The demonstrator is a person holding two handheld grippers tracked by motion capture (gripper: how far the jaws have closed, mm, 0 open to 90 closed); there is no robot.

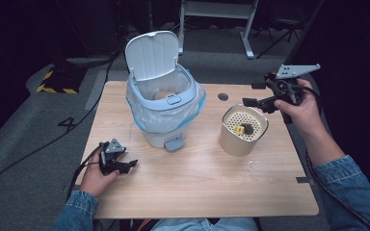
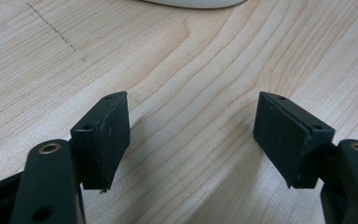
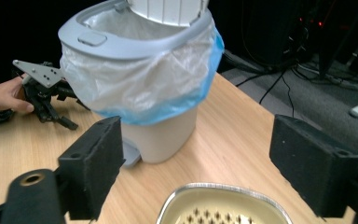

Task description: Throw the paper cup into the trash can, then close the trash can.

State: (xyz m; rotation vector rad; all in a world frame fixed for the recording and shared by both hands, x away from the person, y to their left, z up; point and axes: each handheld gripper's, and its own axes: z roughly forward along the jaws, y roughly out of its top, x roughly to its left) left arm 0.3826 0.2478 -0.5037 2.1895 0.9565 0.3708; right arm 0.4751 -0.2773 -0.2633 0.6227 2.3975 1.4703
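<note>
While the right gripper (image 1: 256, 102) hangs above the far rim of the beige strainer cup (image 1: 243, 130), its jaws stand wide and hold nothing. That cup sits on the wooden table (image 1: 207, 178), right of the pedal bin (image 1: 166, 103), with a yellow scrap (image 1: 240, 129) and a dark bit beside it lying on its perforated insert. The left gripper (image 1: 125, 166) rests low on the table at the near left, jaws also spread and empty.

Risks, as I judge them: a grip on the thin rim alone could tip the cup and scatter the scraps over the wood. The cup looks light and smooth-walled, so a shallow pinch may slip. If it is carried to the bin, the raised lid (image 1: 152, 54) and loose plastic liner (image 1: 192, 113) could snag a jaw.

View differences: the high view gives the cup's contents and both hands' spacing. The right gripper view shows the liner's blue edge (image 3: 168, 109), the bin's pedal (image 3: 129, 154) and the cup's metal rim (image 3: 223, 189) between its pads. The left gripper view shows bare wood grain and the bin's pale base edge (image 2: 196, 3).
</note>
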